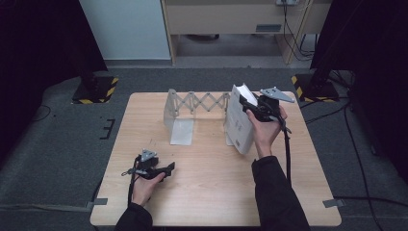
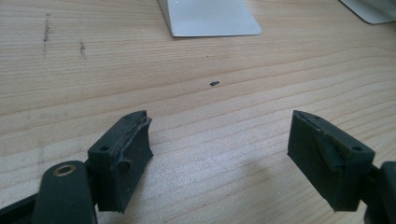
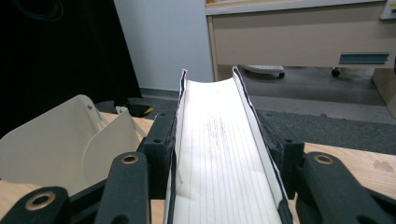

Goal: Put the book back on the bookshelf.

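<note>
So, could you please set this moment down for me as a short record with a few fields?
work in hand: a book held upright by the extendable bookend rack
right gripper: shut on the book, jaws clamping both covers, page edges between them
left gripper: open, nothing between its jaws, low over the wooden table
rack: two grey end plates joined by a scissor lattice, standing at the far side of the table
book's place: beside the rack's right end plate; contact cannot be told
</note>
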`<act>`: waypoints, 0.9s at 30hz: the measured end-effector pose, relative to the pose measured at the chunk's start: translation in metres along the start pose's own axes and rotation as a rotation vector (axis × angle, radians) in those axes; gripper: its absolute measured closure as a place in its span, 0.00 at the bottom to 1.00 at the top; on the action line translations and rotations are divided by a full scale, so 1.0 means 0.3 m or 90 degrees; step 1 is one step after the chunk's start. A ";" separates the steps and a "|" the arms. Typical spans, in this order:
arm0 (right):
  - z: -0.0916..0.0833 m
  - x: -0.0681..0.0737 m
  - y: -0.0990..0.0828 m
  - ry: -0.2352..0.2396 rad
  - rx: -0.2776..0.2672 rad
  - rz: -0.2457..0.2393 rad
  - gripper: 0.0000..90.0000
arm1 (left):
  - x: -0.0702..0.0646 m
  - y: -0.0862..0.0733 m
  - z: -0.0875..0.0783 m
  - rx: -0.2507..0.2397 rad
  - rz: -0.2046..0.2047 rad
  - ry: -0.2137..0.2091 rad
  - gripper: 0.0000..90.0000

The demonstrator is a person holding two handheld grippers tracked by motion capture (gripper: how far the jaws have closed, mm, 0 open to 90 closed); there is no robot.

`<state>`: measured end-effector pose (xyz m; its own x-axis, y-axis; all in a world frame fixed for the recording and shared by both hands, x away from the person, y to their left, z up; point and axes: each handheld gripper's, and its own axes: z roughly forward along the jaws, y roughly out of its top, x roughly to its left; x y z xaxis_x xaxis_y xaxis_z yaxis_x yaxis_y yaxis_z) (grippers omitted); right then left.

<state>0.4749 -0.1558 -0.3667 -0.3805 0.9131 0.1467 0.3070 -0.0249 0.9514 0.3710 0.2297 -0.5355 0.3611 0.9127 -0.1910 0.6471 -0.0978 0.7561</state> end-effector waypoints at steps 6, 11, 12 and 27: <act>0.060 0.008 0.005 -0.032 0.004 -0.015 0.59 | 0.000 0.000 0.000 -0.001 -0.003 -0.001 0.23; 0.105 0.012 0.002 -0.039 0.002 -0.009 0.59 | 0.001 0.000 -0.001 -0.001 -0.002 -0.001 0.23; 0.116 0.013 0.001 -0.040 0.006 -0.013 0.59 | 0.001 0.000 -0.001 -0.001 -0.002 -0.002 0.23; 0.190 0.046 -0.018 -0.082 0.012 -0.020 0.59 | 0.000 -0.001 -0.001 0.000 -0.001 -0.003 0.23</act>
<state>0.5177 -0.1200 -0.3851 -0.2753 0.9580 0.0798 0.3134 0.0110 0.9496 0.3707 0.2300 -0.5355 0.3629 0.9112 -0.1951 0.6476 -0.0961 0.7559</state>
